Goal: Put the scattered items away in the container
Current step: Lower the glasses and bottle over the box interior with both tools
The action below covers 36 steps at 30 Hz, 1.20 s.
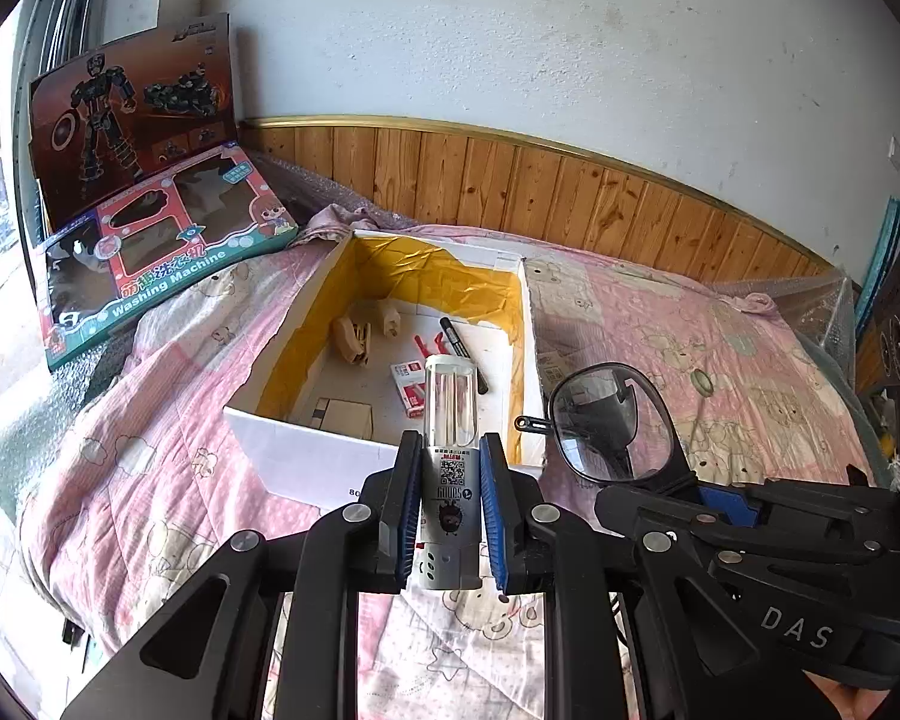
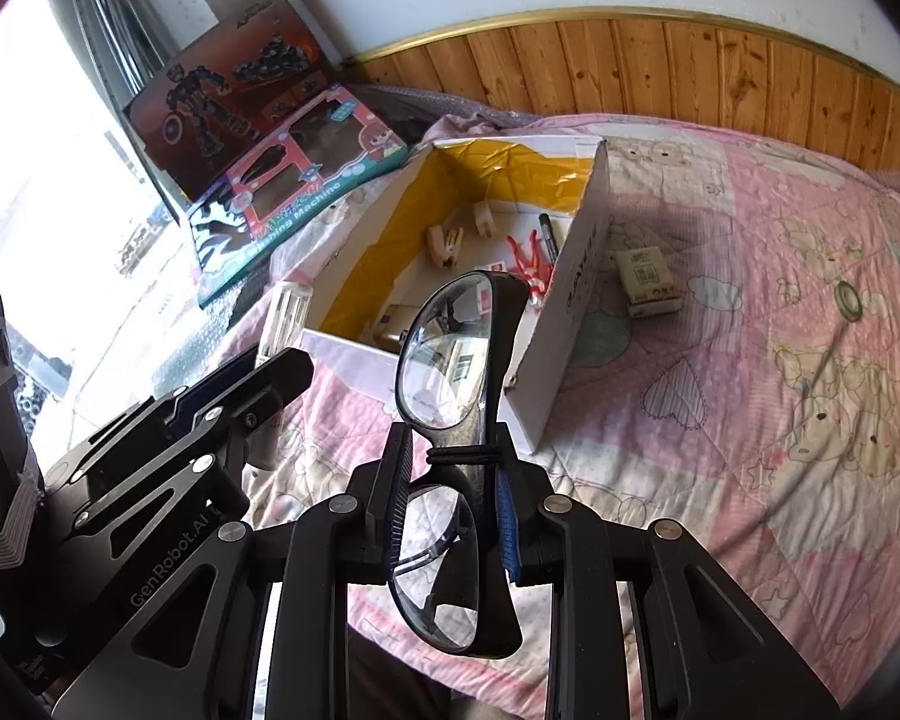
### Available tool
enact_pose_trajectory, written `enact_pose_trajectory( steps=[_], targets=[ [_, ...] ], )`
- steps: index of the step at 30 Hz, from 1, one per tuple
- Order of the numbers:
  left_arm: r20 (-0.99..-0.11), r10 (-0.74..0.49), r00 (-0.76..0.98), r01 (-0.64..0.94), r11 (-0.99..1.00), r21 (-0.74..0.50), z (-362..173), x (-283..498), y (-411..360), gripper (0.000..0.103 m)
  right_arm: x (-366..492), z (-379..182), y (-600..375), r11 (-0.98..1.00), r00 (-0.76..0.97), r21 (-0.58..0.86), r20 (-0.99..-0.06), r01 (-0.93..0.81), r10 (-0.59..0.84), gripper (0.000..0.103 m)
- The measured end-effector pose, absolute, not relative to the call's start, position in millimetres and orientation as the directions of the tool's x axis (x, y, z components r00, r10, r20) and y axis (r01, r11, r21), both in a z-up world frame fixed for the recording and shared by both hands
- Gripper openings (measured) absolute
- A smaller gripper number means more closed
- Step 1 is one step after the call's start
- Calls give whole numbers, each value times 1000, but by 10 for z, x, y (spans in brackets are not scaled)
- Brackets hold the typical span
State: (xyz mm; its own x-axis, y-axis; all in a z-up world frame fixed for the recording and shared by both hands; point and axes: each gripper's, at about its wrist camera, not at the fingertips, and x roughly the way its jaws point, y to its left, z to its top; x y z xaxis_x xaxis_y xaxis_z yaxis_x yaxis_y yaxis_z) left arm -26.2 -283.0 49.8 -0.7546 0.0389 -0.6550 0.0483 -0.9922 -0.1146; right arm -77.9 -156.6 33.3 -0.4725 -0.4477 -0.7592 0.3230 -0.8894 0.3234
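The box (image 1: 306, 456) sits open on the bed, already holding clips, a marker and a small red pack. The left gripper (image 1: 449, 516) is clenched on a clear-capped bottle (image 1: 449, 420), held just short of the box's near wall; the right gripper (image 2: 455, 510) grasps folded glasses (image 2: 450, 360) by the bridge, near the box's right corner. To do this well, I'd carry each item over the wall, lower it to the floor, then let go (glasses gently, lenses up). A tissue pack (image 2: 648, 282) and a tape ring (image 2: 849, 300) lie on the pink quilt (image 2: 750, 420) to the right. Toy boxes (image 1: 150, 252) lean far left, below a wood-panelled white wall.
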Motion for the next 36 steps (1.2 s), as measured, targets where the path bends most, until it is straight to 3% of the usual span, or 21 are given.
enact_pose_trajectory(
  steps=[36],
  targets=[
    [-697, 24, -717, 102, -985, -138, 367, -902, -3259, 19, -1480, 289, -1939, -881, -432, 329, -778, 339, -457, 26]
  ],
)
